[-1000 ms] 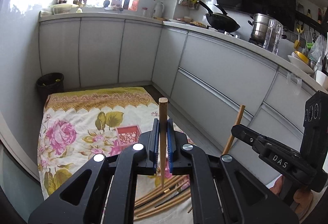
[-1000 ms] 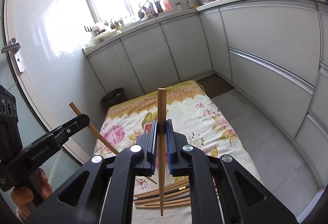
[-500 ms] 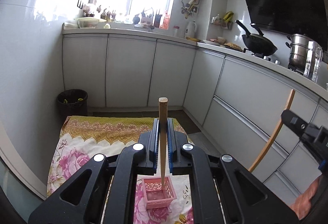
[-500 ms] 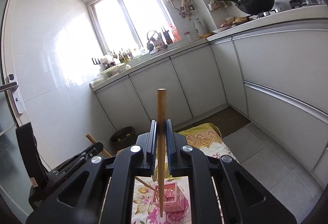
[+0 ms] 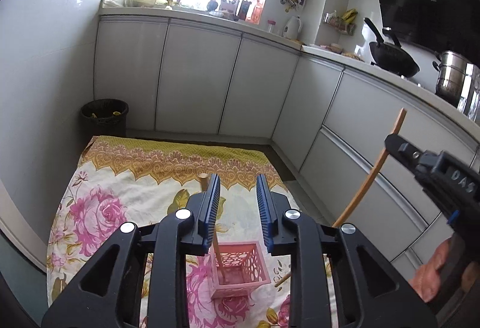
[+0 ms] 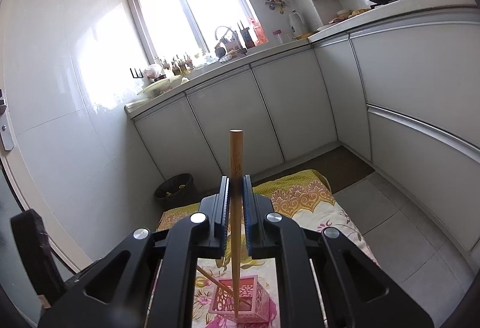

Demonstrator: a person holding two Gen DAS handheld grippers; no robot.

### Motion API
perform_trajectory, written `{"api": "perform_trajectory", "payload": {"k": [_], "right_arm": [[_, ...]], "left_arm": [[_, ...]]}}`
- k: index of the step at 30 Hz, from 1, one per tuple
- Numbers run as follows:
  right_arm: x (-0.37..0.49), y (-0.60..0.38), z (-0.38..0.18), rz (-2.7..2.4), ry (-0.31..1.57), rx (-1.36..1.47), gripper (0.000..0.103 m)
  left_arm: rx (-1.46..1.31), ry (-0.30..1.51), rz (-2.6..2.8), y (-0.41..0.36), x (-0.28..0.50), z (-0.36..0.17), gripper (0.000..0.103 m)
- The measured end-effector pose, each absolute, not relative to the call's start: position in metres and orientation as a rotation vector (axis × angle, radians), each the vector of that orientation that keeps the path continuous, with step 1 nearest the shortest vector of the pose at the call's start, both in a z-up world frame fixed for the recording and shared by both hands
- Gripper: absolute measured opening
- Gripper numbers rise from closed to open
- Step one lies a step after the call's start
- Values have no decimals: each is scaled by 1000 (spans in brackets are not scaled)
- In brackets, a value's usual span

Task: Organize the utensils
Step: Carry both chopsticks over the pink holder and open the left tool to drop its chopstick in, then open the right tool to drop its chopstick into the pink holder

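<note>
My left gripper (image 5: 237, 179) hangs over a pink lattice basket (image 5: 240, 289) on the floral cloth. Its jaws are opening. The wooden chopstick (image 5: 204, 179) between them leans on the left pad, free of the right one, with its lower end inside the basket. My right gripper (image 6: 236, 178) is shut on a second chopstick (image 6: 236, 154), held upright, tip down at the basket (image 6: 228, 301). In the left wrist view the right gripper (image 5: 399, 148) comes in from the right with its chopstick (image 5: 372, 175) slanting down toward the basket's right side.
The floral cloth (image 5: 120, 193) covers the floor between grey cabinets (image 5: 195, 82). A black waste bin (image 5: 103, 115) stands in the far left corner. A person's hand (image 5: 432, 271) holds the right gripper. Tiled floor (image 6: 390, 238) lies to the right of the cloth.
Both grippers moved from the chopstick pile to above the pink basket. The left jaws parted and their chopstick slid down into the basket. The right gripper kept its grip.
</note>
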State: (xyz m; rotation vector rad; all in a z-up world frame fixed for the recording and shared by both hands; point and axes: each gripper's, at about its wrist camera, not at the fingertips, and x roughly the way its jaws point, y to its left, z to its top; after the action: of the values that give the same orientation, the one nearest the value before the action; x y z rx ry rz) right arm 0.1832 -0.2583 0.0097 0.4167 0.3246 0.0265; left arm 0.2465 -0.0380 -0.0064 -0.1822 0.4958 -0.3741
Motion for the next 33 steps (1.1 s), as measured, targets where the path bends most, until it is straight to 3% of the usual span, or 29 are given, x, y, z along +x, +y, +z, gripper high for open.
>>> {"api": "perform_trajectory", "payload": {"k": [7, 21, 22, 24, 26, 27, 29, 32, 33], "right_arm": [[191, -240, 10, 28, 302, 375, 9], [214, -211, -47, -8, 374, 287, 9], [214, -210, -50, -12, 382, 283, 12], [213, -209, -52, -21, 392, 284, 28], [207, -210, -50, -27, 377, 299, 52], [204, -211, -48, -29, 364, 309, 58], [195, -213, -42, -43, 327, 319, 80], [180, -218, -32, -83, 272, 331, 96], [176, -221, -29, -98, 260, 339, 96]], "left_arm": [[-261, 435, -318, -4, 222, 18, 27], [-280, 465, -287, 21, 220, 8, 34], [-283, 466, -287, 23, 220, 7, 35], [-288, 464, -284, 26, 219, 8, 37], [-287, 461, -283, 27, 217, 9, 38], [-286, 462, -284, 27, 217, 9, 39], [-284, 463, -286, 27, 215, 10, 43], [-273, 458, -290, 24, 211, 11, 55], [-269, 451, -289, 23, 209, 11, 63]]}}
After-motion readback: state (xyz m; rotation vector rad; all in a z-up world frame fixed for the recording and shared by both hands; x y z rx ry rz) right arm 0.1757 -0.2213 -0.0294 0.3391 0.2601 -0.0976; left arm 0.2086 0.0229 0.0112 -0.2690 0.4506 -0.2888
